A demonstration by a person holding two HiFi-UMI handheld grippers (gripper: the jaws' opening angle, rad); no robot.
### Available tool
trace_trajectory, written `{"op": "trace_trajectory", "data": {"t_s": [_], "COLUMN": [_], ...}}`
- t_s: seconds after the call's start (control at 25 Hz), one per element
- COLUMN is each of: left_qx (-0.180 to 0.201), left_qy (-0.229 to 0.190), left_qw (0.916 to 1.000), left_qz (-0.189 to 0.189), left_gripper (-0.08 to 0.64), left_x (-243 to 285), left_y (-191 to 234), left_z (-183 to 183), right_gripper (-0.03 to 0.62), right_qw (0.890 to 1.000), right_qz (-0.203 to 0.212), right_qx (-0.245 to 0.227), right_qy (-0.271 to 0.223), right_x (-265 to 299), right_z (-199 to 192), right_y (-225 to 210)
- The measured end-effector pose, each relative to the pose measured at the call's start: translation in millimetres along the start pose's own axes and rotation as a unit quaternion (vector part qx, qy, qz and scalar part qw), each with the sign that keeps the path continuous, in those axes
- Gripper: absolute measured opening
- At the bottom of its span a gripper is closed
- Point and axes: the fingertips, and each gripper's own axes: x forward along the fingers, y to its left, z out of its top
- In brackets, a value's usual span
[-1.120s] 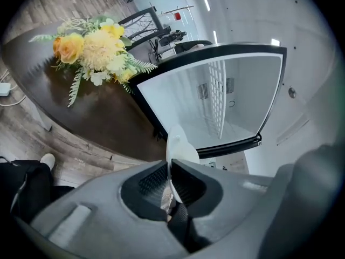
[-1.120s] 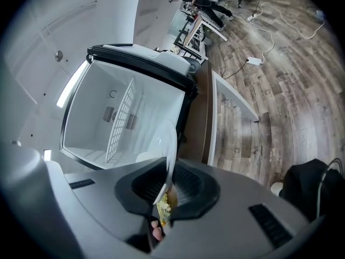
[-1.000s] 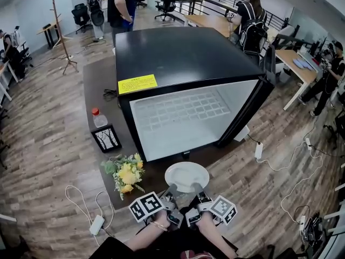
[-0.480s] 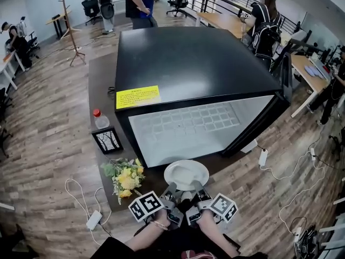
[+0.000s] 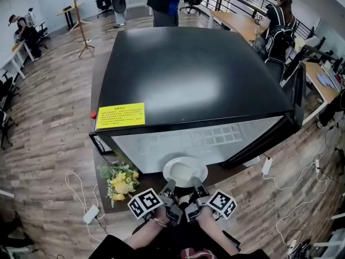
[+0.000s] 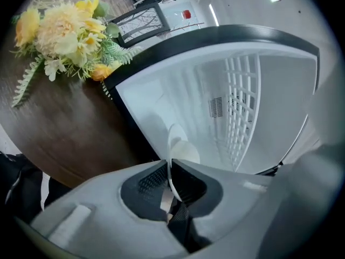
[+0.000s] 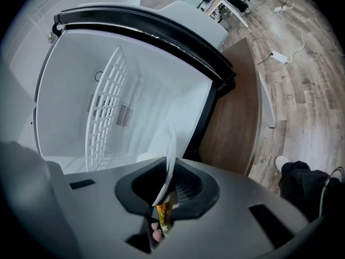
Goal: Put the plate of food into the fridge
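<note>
Your left gripper [image 5: 168,187] and right gripper [image 5: 197,186] each pinch the plate [image 5: 185,171] at lower centre (food barely visible), its far edge at the open fridge [image 5: 188,74] mouth.

The left gripper [image 5: 170,186] and the right gripper [image 5: 195,185] are grey, 2-fingered tools. Each carries a white cube printed with black square markers: the left cube [image 5: 145,204] and the right cube [image 5: 222,204]. Seen close, the left shell [image 6: 81,220] is pale grey. The right shell [image 7: 232,225] is darker grey, with 2 rectangular slots [image 7: 263,213]. The fingers [image 6: 151,181] are black and ribbed. The person wears dark clothing [image 5: 121,250] and a thin wristband [image 5: 158,224].
</note>
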Motion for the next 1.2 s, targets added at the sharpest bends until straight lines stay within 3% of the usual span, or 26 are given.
{"op": "trace_trajectory", "data": {"t_s": [0.8,1.2], "left_qx": [-0.047,-0.061], "left_qy": [-0.06,-0.076], "left_qw": [0.9961,0.9934], "left_qz": [0.044,0.061], "left_gripper": [0.025,0.025], "left_x": [51,65], "left_y": [2,2], "left_z": [21,25], "right_gripper": [0.055,0.061], "right_qw": [0.996,0.994], "right_qz": [-0.014,-0.021], "right_qx": [-0.033,-0.047], "right_qy": [0.085,0.1], "right_x": [61,74], "right_z": [37,49], "right_y": [-6,-8]}}
